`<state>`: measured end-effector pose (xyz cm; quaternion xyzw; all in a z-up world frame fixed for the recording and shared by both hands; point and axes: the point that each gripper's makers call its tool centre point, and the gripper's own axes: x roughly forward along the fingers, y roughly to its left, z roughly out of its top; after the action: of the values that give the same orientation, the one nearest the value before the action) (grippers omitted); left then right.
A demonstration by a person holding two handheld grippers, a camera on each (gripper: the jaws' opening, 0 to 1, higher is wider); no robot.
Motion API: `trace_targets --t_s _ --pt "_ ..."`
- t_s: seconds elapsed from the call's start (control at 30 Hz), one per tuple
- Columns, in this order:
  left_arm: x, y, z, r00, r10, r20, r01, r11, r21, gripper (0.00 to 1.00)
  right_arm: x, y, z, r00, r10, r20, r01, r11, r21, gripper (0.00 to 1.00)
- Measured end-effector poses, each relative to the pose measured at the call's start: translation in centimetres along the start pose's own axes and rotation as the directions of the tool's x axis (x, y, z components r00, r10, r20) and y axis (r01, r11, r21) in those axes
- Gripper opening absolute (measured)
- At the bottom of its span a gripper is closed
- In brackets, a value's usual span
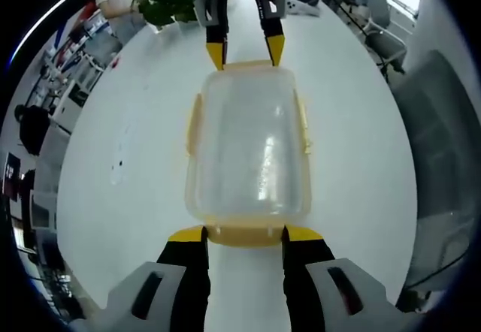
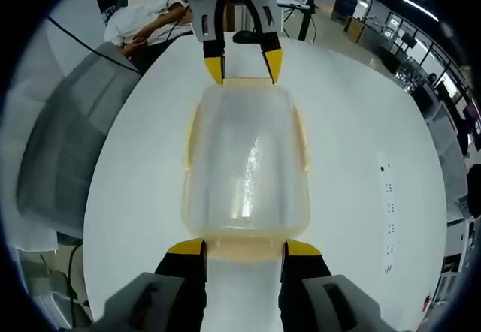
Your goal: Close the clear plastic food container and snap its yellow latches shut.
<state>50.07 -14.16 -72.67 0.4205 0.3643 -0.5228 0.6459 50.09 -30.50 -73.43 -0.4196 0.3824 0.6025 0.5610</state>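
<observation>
The left gripper [image 1: 244, 233] and right gripper [image 2: 244, 248] face each other across the table [image 1: 361, 144], jaws spread wide, each straddling 1 end latch [image 1: 244, 234] of the closed container [image 1: 248, 148] lying between them.

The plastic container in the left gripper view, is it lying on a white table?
Yes, the clear container rests on the white table, between the two grippers.
</observation>
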Motion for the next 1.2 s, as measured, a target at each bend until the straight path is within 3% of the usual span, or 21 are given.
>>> trace_targets --t_s 0.97,1.17,1.2 --pt "1.4 -0.4 0.1 1.000 -0.030 0.007 0.030 0.999 -0.025 0.35 1.0 -0.1 -1.0 0.999 0.036 0.018 -0.036 0.999 0.014 0.36" --pt "1.3 -0.5 0.1 1.000 -0.022 0.013 0.022 1.000 -0.009 0.37 1.0 0.0 -1.3 0.999 0.043 0.023 -0.043 0.999 -0.011 0.39" --pt "1.3 -0.3 -0.1 1.000 -0.014 0.009 0.014 1.000 -0.007 0.37 1.1 0.1 -1.4 0.999 0.042 0.023 -0.042 0.999 -0.009 0.44"
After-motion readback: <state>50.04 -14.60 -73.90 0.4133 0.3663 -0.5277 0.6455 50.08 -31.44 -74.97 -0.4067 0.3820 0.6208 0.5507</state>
